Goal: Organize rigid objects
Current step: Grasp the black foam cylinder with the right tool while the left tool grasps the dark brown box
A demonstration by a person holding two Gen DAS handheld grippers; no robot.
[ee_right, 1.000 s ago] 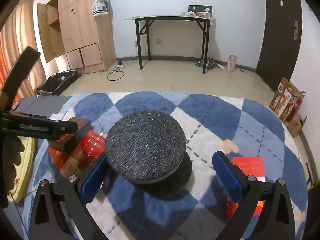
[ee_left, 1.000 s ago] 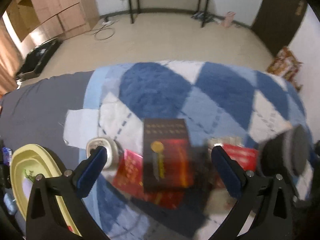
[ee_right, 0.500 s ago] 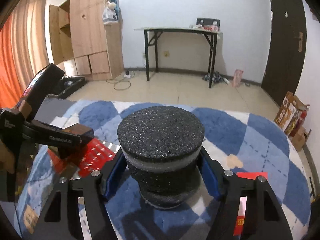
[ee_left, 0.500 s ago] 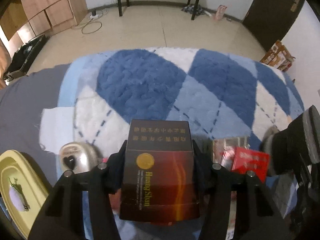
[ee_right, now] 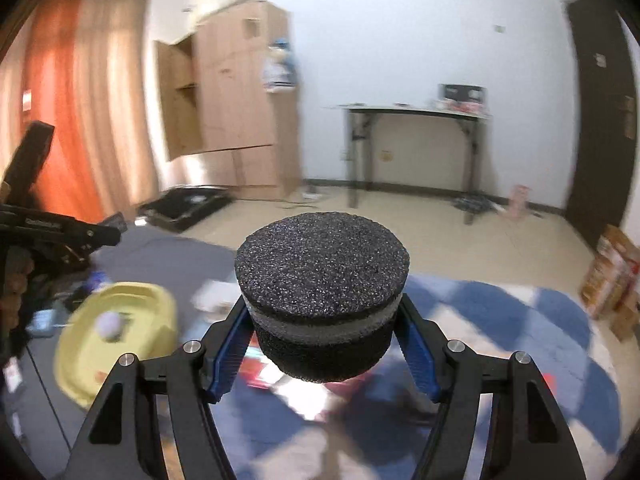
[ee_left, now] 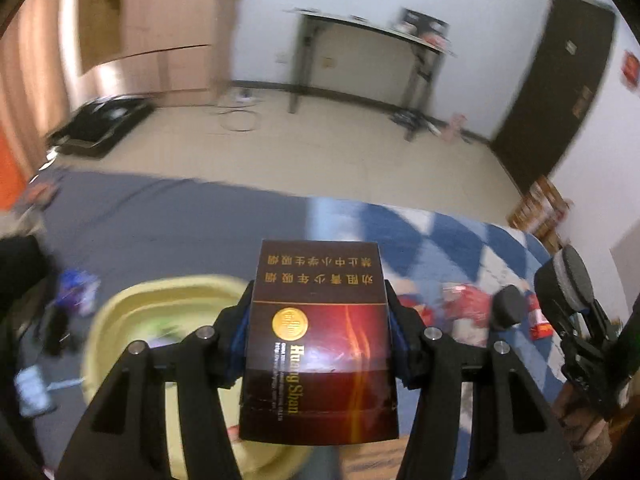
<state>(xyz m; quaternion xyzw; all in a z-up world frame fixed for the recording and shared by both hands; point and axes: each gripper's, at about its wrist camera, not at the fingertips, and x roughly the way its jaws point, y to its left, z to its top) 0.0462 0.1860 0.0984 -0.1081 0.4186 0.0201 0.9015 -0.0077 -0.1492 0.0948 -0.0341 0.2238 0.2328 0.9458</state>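
- Mid-carry, by the look of it: both items lifted off the rug and heading toward the yellow tub.
- Left gripper clenched on a dark red box, gold lettering up, held just above the tub's near rim.
- Right gripper clamped around a black foam puck with a grey band, held to the right of the tub, over the rug.
- Jaws of both just closed onto their loads; pads press both sides.
- Next, probably: bring each load over the tub, lower, then release, keeping the two grippers from colliding.
- Count: two grippers, one box, one puck, one tub.
- Inside the tub: one pale round item, blurred.
- Right of the tub, on the rug: red packets, too blurred to count.
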